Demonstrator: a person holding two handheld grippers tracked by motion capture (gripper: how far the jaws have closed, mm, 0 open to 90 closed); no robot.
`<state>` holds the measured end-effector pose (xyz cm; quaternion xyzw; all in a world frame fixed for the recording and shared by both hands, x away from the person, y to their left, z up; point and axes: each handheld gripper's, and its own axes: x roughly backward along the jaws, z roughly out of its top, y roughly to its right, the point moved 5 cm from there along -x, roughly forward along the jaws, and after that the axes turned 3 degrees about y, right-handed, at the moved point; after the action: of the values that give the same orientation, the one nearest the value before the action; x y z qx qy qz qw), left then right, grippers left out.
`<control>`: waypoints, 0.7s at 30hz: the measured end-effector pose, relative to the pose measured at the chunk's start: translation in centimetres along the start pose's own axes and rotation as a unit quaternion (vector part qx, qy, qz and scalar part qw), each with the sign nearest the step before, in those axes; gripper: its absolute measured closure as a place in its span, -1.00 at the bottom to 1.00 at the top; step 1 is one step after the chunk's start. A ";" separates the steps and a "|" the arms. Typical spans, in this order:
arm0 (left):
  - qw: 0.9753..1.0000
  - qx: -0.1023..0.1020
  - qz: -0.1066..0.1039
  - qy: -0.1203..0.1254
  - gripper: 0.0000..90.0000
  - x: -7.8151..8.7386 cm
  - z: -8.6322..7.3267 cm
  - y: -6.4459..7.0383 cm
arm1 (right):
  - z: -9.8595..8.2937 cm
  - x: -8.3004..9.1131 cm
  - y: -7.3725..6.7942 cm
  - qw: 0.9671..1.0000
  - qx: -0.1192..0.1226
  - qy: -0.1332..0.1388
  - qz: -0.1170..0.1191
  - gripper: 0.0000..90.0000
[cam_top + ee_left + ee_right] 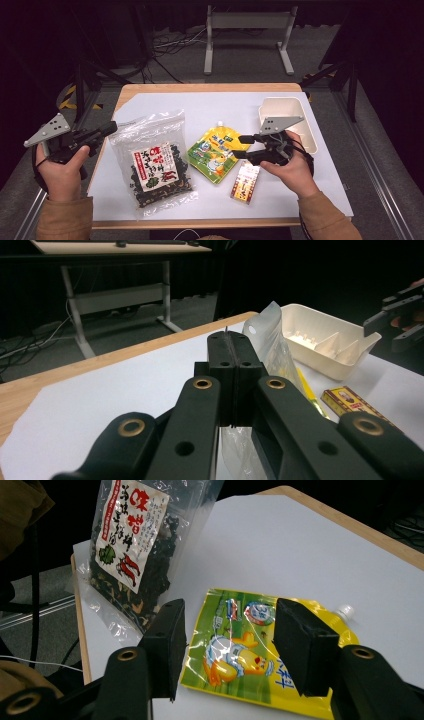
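A clear bag of dark snacks (154, 157) with a red and white label lies on the white sheet at the left (135, 545). A yellow-green spouted pouch (216, 151) lies at the centre (250, 645). A small red and yellow box (245, 183) lies in front of it (350, 401). My left gripper (111, 128) is shut with nothing in it, held at the table's left edge beside the bag (231, 347). My right gripper (242, 146) is open, hovering over the pouch's right side (232, 650).
A cream compartment tray (305, 125) stands at the back right of the white sheet (325, 342). The wooden table edge (200, 88) frames the sheet. Behind the table, a grey desk frame (247, 22) and cables stand on the floor.
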<state>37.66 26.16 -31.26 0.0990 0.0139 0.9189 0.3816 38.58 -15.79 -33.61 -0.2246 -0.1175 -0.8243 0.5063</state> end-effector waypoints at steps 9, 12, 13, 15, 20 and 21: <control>1.000 -0.012 -0.008 0.006 1.00 0.2 0.3 0.6 | 1.7 -2.7 -0.7 1.000 -0.011 0.010 0.010 0.07; 1.000 -0.014 -0.011 0.006 1.00 0.3 0.4 0.8 | 1.9 -3.1 -0.8 1.000 -0.025 0.013 0.010 0.07; 1.000 -0.016 -0.012 0.007 1.00 0.3 0.5 1.0 | 2.1 -3.4 -0.8 1.000 -0.026 0.013 0.008 0.05; 1.000 -0.019 -0.016 0.009 1.00 0.3 0.6 1.2 | 2.3 -4.2 -1.0 1.000 -0.023 0.002 -0.008 0.03; 0.999 -0.027 -0.021 0.013 1.00 0.4 0.9 1.6 | 3.0 -5.2 -1.0 0.998 -0.037 -0.008 -0.045 0.05; 0.999 -0.028 -0.022 0.013 1.00 0.4 0.9 1.7 | 3.1 -5.4 -1.0 0.998 -0.036 -0.010 -0.051 0.05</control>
<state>36.37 25.24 -30.16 0.0758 -0.0047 0.9115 0.4043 40.54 -9.80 -33.48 -0.2444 -0.1037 -0.8505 0.4541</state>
